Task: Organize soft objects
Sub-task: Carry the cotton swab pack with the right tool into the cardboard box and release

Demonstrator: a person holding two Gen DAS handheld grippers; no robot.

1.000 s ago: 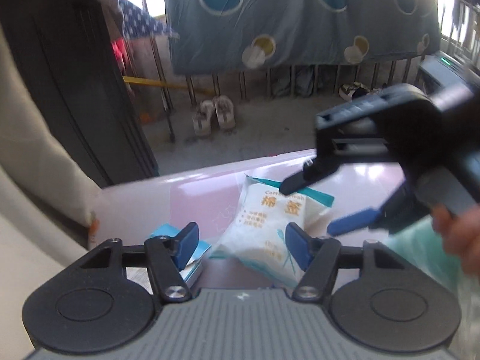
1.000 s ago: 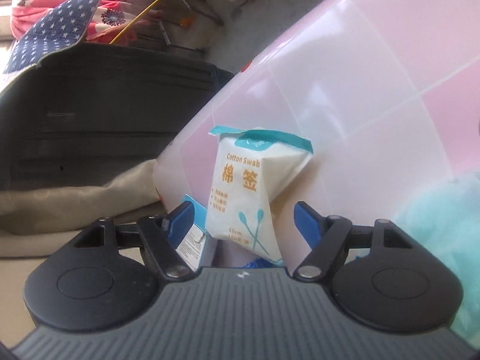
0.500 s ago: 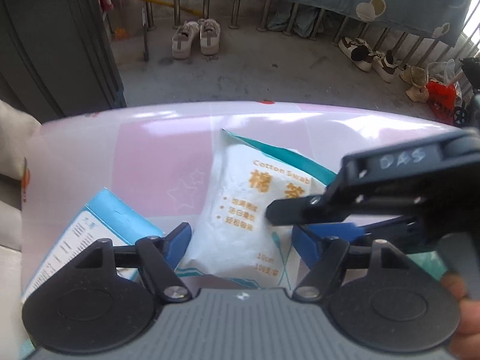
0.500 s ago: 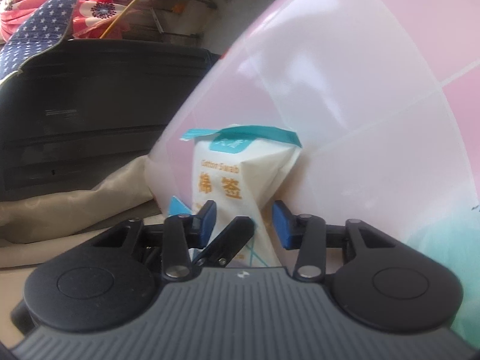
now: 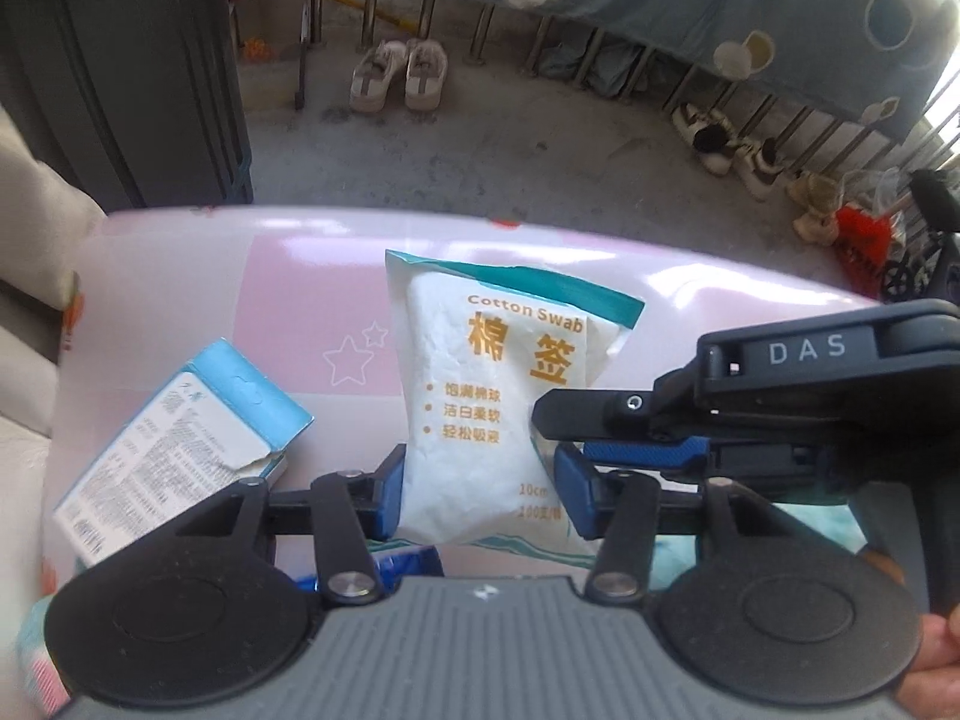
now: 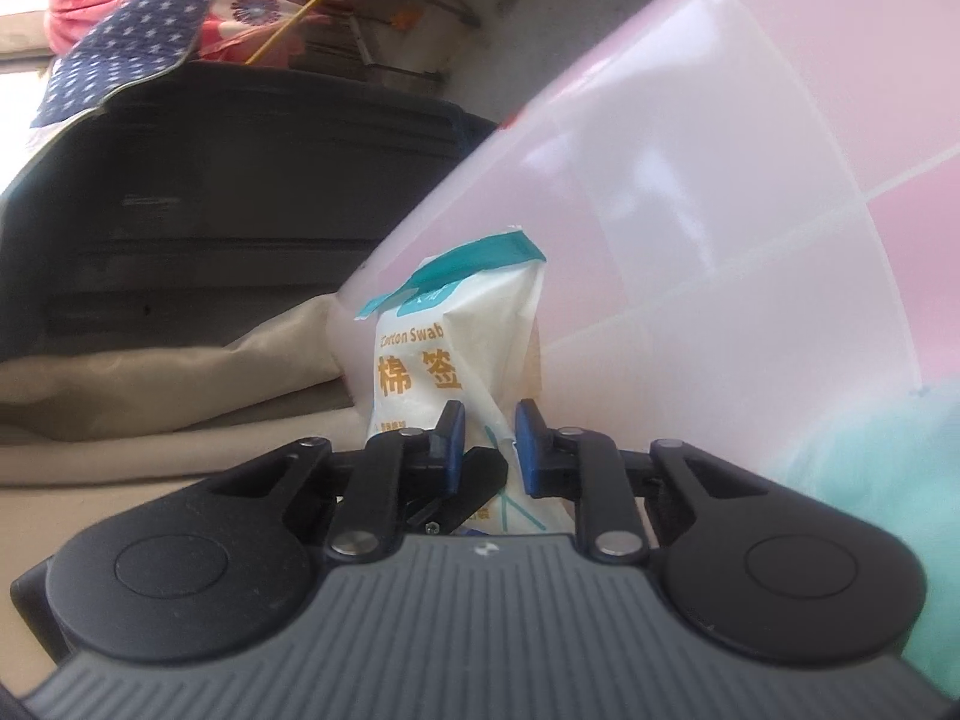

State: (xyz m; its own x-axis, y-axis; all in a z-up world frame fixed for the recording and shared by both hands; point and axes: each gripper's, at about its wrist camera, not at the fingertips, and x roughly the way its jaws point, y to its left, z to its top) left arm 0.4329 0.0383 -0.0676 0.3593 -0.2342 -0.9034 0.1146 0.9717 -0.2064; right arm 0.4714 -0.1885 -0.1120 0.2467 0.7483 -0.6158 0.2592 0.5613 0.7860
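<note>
Here the right gripper [image 6: 489, 441] pinches the lower corner of the cotton swab bag [image 5: 489, 414], its jaws having just been closing; the left gripper [image 5: 477, 489] brackets the bag's base, jaws closing but not visibly pressing. The bag stands against the pink bin wall [image 5: 288, 264], blue-white carton [image 5: 180, 426] beside it. Sorting seems midway; room lies above the rim.

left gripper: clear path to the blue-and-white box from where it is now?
Probably not at once. The left gripper has the cotton swab bag between its jaws, which have just been closing, and the right gripper is shut on that bag. The box lies uncovered beside it, nothing blocking it.
</note>
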